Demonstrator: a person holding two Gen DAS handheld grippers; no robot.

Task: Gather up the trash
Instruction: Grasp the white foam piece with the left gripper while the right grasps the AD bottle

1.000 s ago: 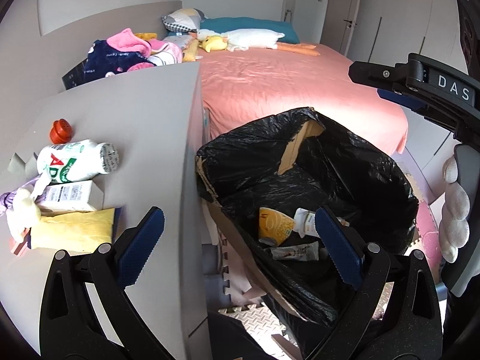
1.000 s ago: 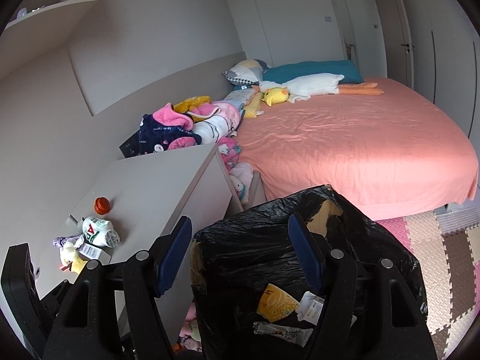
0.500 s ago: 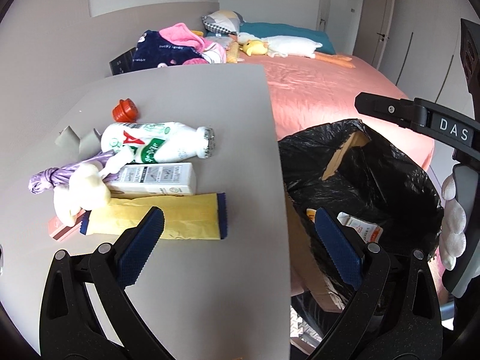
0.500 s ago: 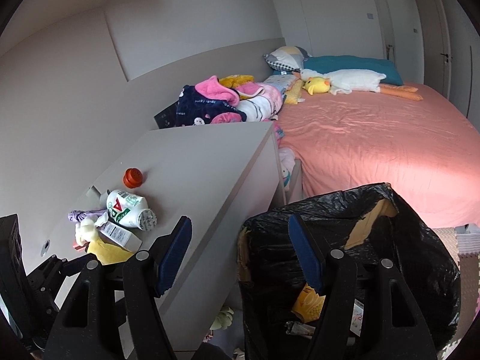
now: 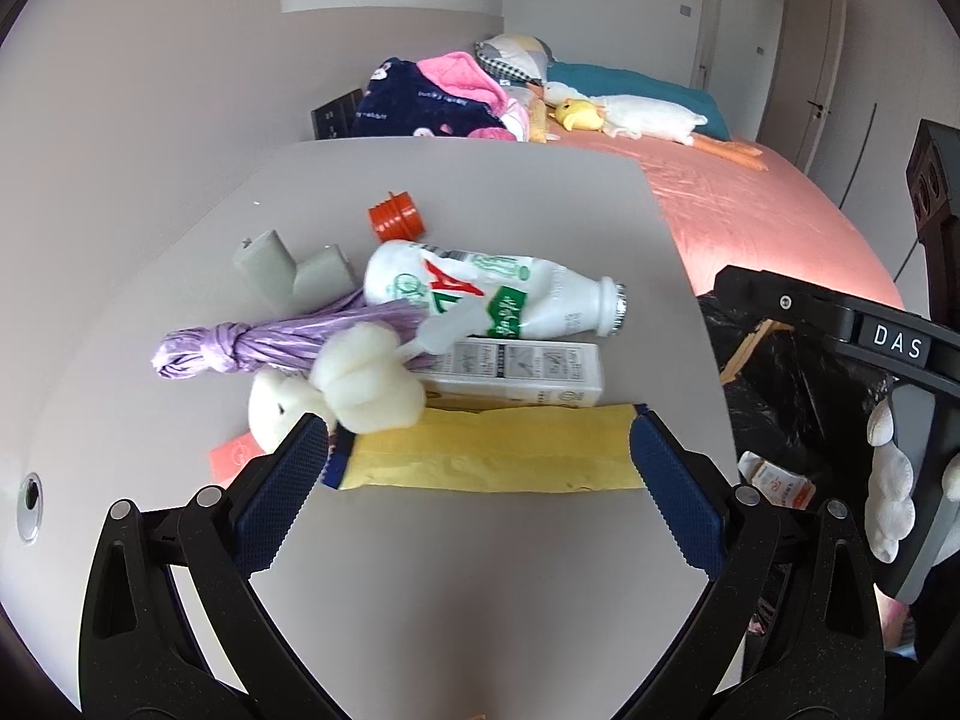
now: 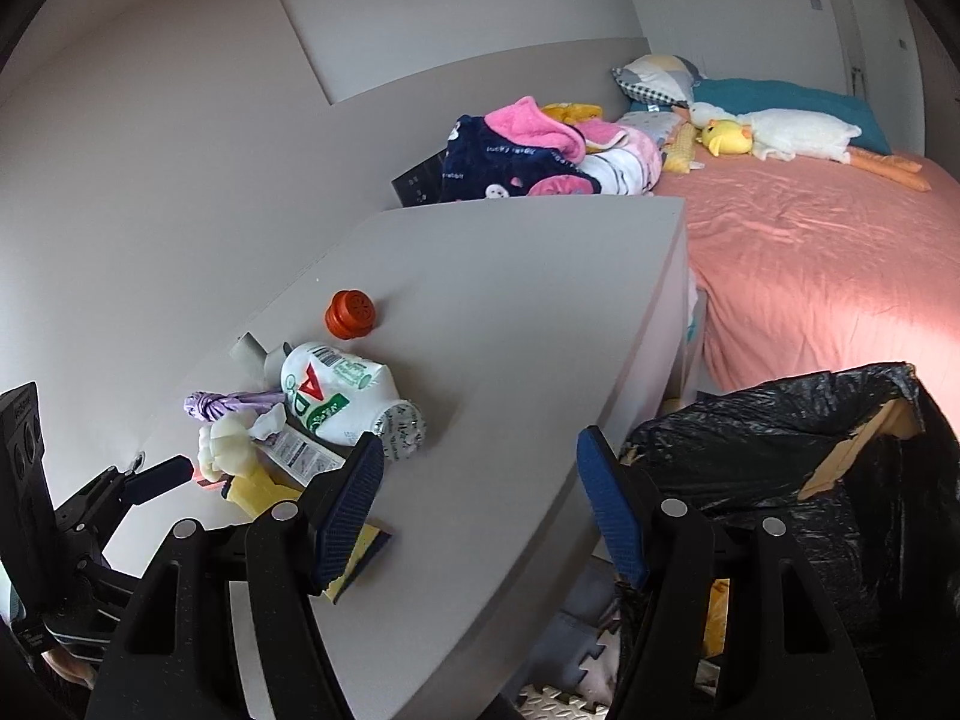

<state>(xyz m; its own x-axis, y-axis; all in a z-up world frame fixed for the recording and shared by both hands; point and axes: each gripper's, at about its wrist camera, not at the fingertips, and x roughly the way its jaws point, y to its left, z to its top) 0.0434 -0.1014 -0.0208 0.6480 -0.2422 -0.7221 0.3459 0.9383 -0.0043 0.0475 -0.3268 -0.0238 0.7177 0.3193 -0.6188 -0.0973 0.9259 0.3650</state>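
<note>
A: Whereas the lined bin [image 5: 798, 396] filled the left wrist view 1 second ago, the trash pile on the tabletop [image 5: 480, 570] is now centred there.

B: Both tongs are held open and empty. The left tongs [image 5: 480, 480] are lined up on the yellow envelope [image 5: 492, 459], lower middle; the right tongs [image 6: 480, 510] are hovering over the tabletop edge. A next pickup is likely being prepared.

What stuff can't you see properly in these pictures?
- Trash bin: right wrist view, its inside is dark, and the right tool covers part.
- Yellow envelope: right wrist view, mostly behind a tool finger.
- Pink card: left wrist view, tucked under the white plush toy.
- White bottle: label print too small to read.
- Left tool: open, empty.
</note>
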